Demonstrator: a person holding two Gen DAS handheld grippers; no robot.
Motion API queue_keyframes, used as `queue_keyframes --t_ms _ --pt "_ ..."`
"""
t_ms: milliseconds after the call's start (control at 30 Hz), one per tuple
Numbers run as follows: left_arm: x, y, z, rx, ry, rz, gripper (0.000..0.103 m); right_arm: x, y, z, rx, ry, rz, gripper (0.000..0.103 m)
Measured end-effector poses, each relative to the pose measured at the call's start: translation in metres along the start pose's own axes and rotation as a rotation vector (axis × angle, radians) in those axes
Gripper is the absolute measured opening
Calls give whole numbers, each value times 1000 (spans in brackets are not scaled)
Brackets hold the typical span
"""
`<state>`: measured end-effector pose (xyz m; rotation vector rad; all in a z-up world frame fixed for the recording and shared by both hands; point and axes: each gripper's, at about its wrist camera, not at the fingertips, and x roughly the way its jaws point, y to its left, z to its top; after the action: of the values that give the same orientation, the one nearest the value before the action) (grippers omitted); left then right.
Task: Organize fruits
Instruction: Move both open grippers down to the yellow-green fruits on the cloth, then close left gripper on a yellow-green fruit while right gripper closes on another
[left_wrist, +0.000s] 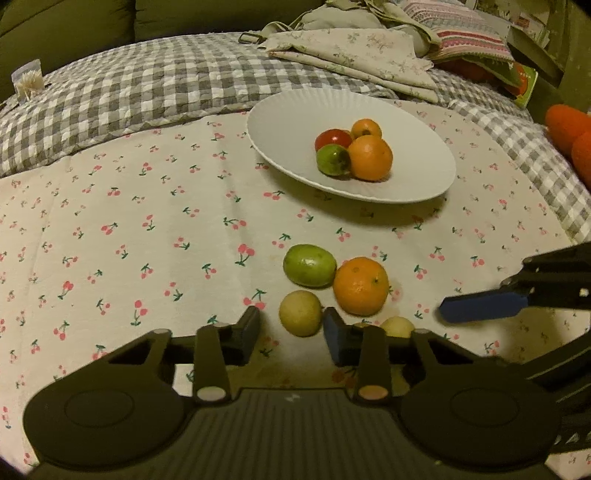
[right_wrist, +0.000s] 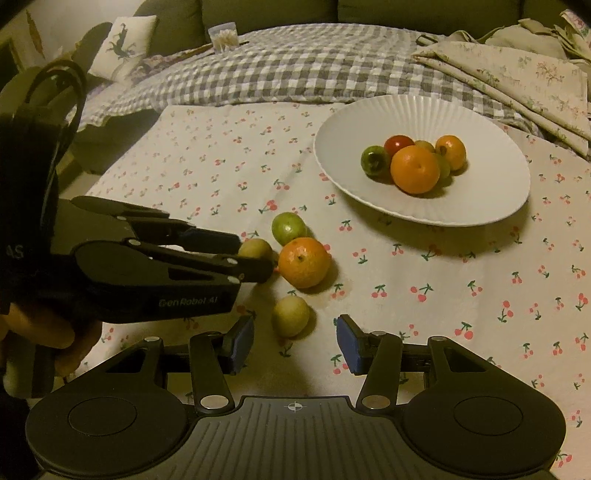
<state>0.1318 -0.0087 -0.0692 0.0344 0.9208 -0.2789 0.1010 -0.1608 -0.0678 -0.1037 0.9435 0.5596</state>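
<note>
Grippers both stand open and empty: my left gripper (left_wrist: 291, 332) straddles a pale yellow fruit (left_wrist: 300, 313) on the cherry-print cloth (left_wrist: 147, 240), while my right gripper (right_wrist: 295, 341) hovers just short of a second yellow fruit (right_wrist: 290, 315). I judge the main risk to be a pad nudging the orange (left_wrist: 361, 286) touching that cluster, or the green fruit (left_wrist: 309, 266) beside it, so they roll across the cloth, and the two tools colliding, since they converge on one small group. Beyond lies the white plate (left_wrist: 288, 110), already holding several fruits, with folded linens (left_wrist: 351, 55) behind it.
</note>
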Motion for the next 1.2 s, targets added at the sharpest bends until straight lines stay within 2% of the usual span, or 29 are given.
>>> queue_keyframes --t_ms 133,200,367,433,900,1133,1200 --pt "3 -1 0 13 -11 -6 24 6 3 0 -8 1 -5 44" --pt "3 -2 0 17 -13 -4 24 9 1 0 -4 5 -12 41" --pt "2 0 1 1 -11 -4 24 10 0 0 2 -3 -10 22" --pt "1 0 1 -3 -11 -2 24 8 3 1 -11 -14 -14 18" --pt "-11 -2 3 -16 -30 -14 24 0 4 5 -22 -36 -9 16" --pt "-10 0 1 -27 -20 -8 24 4 4 3 -38 -32 -9 19" --pt "-11 0 2 -27 -24 -8 24 5 4 2 -35 -22 -3 23"
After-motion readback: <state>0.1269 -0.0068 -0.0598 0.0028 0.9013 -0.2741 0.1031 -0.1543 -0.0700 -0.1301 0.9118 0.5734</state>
